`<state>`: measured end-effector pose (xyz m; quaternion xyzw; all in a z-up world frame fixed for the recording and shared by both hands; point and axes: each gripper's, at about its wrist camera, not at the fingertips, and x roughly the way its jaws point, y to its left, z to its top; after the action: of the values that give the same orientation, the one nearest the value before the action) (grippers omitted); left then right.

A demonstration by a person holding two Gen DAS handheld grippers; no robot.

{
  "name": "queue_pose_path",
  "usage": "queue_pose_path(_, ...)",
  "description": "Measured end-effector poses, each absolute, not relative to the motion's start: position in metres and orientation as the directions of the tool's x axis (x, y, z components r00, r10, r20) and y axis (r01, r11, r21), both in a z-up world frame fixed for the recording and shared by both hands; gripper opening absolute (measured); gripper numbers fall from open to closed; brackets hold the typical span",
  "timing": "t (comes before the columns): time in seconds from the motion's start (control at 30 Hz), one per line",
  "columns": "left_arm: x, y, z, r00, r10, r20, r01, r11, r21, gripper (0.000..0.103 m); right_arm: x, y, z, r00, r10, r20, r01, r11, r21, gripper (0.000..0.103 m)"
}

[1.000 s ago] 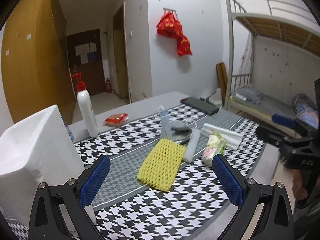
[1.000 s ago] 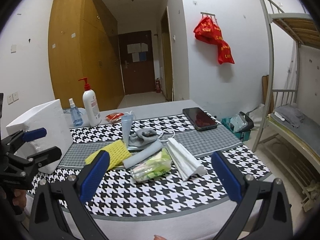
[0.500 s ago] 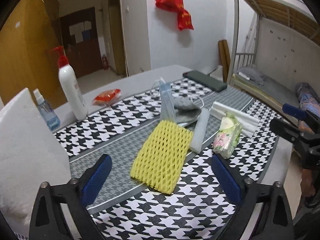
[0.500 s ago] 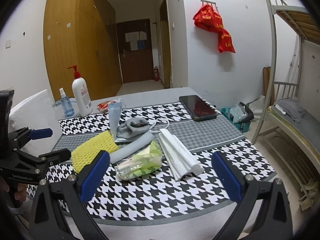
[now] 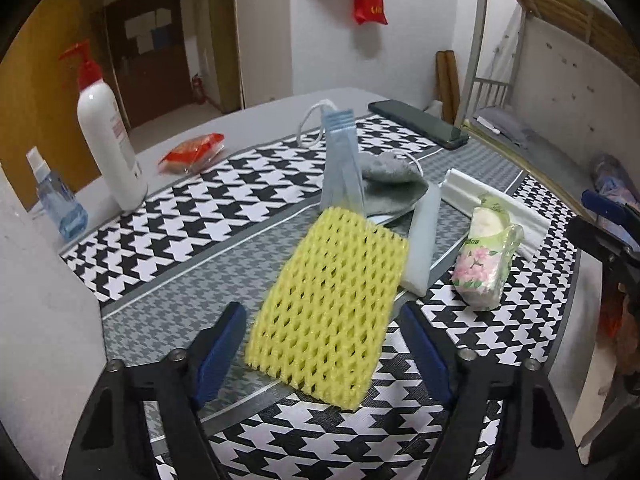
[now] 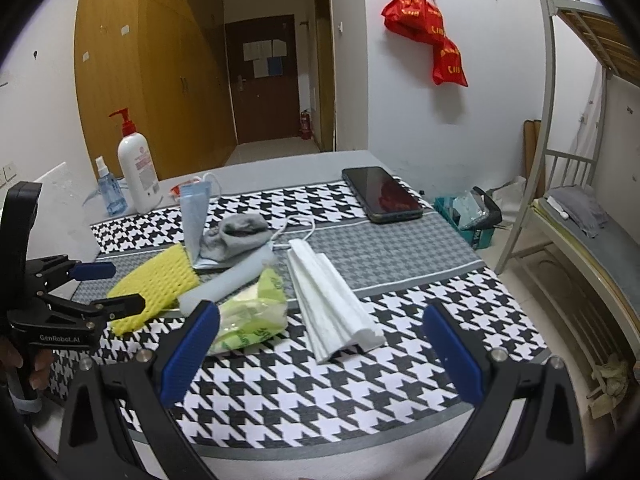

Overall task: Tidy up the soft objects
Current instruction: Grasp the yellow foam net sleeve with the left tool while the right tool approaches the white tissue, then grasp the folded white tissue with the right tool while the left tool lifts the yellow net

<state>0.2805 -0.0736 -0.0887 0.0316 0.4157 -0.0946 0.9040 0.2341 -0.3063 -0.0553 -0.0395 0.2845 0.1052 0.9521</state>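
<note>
Left hand-held gripper [image 5: 322,350], marked "GenRobot.AI", closing around yellow foam net [image 5: 332,300], pads not touching yet.
Net lies flat on houndstooth surface [image 5: 248,208] beside tissue pack [image 5: 486,258]; right hand-held gripper [image 6: 320,346] spread, nothing between.

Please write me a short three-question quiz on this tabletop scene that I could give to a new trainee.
1. True or false: the yellow foam net lies between the fingers of the left gripper, whose jaws are closing without pressing on it.
2. Which item lies over the far end of the net?
A. the phone
B. the blue face mask
C. the pump bottle
3. Fill in: the right gripper is ____, with nothing between its fingers.

Key: 1 true; 2 B; 3 open.
</note>
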Motion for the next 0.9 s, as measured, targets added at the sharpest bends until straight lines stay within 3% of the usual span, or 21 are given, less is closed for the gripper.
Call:
queue_pose_path(0.07, 0.282, -0.073, -0.091, 0.626, -0.144, -0.767, 0.199, 0.980, -0.022, 0.059, 0.238, -0.307, -0.056, 0.812, 0.175, -0.557, -0.224, 0.974, -0.020, 0.103)
queue_pose_path(0.4, 0.285, -0.074, -0.098, 0.622, -0.116, -0.774, 0.213, 0.977, 0.025, 0.041, 0.255, -0.306, -0.063, 0.792, 0.176, -0.585, -0.244, 0.969, -0.039, 0.103)
queue_pose_path(0.5, 0.281, -0.075, -0.095, 0.634, -0.122, -0.764, 0.231, 0.972, 0.037, 0.023, 0.260, -0.306, -0.063, 0.784, 0.173, -0.596, -0.249, 0.967, -0.048, 0.103)
queue_pose_path(0.53, 0.280, -0.075, -0.095, 0.638, -0.125, -0.760, 0.237, 0.971, 0.040, 0.012, 0.262, -0.307, -0.063, 0.781, 0.174, -0.601, -0.253, 0.966, -0.049, 0.103)
queue_pose_path(0.73, 0.271, -0.070, -0.091, 0.669, -0.174, -0.723, 0.256, 0.967, 0.005, 0.011, 0.267, -0.307, -0.068, 0.772, 0.165, -0.613, -0.264, 0.962, -0.074, 0.101)
queue_pose_path(0.83, 0.268, -0.063, -0.084, 0.689, -0.196, -0.698, 0.249, 0.968, -0.027, 0.010, 0.270, -0.308, -0.071, 0.756, 0.172, -0.631, -0.277, 0.958, -0.072, 0.091)
queue_pose_path(0.9, 0.266, -0.060, -0.079, 0.702, -0.210, -0.680, 0.248, 0.968, -0.043, 0.010, 0.275, -0.308, -0.073, 0.740, 0.172, -0.650, -0.281, 0.957, -0.066, 0.078)
